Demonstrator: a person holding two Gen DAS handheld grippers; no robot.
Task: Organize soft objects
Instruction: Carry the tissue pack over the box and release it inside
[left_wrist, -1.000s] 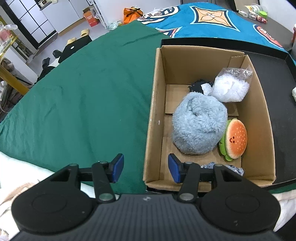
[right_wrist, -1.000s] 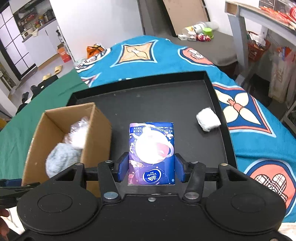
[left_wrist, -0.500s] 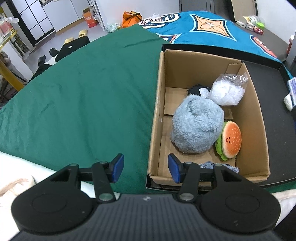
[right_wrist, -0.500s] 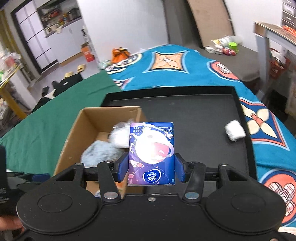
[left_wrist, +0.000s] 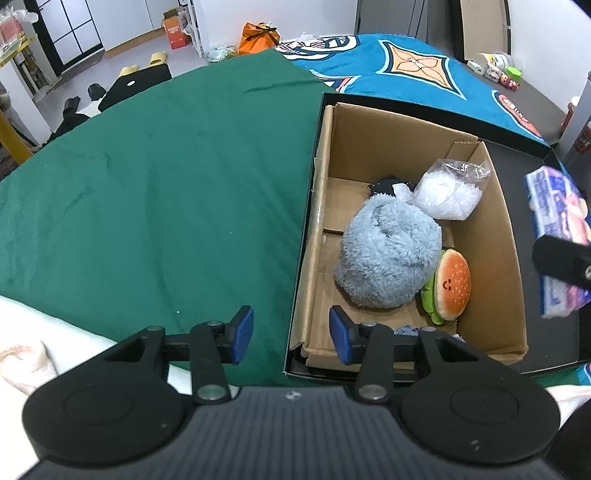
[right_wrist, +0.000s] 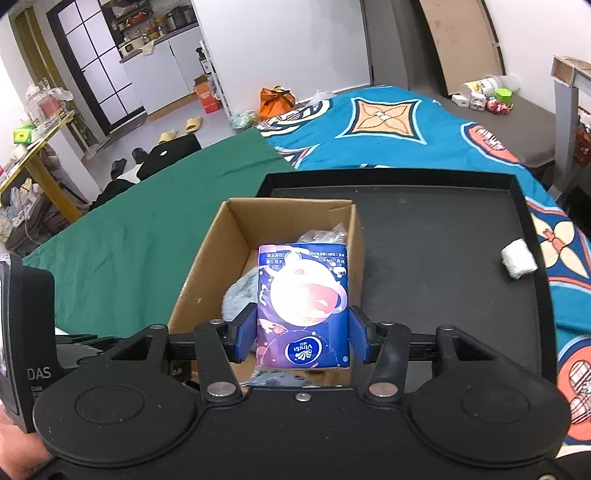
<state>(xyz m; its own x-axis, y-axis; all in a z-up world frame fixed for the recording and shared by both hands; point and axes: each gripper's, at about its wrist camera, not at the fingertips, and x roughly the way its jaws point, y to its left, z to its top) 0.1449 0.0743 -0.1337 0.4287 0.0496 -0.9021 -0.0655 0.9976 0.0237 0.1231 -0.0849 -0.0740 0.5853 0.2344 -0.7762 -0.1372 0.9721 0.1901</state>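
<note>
My right gripper (right_wrist: 302, 338) is shut on a purple tissue pack (right_wrist: 303, 306) and holds it above the open cardboard box (right_wrist: 207, 266). The pack also shows at the right edge of the left wrist view (left_wrist: 557, 236). The box (left_wrist: 388, 147) holds a grey fluffy plush (left_wrist: 388, 258), a burger plush (left_wrist: 452, 284), a clear bag of white stuffing (left_wrist: 448, 190) and a dark item behind the plush. My left gripper (left_wrist: 291, 334) is open and empty, straddling the box's near left corner.
The box stands in a black tray (right_wrist: 443, 240) on a bed with a green cover (left_wrist: 147, 203) and a blue patterned cover (right_wrist: 388, 122). A white rolled cloth (right_wrist: 519, 258) lies at the tray's right side.
My right gripper has carried the tissue pack left from over the tray to over the box. The left gripper has barely moved and stays open.
</note>
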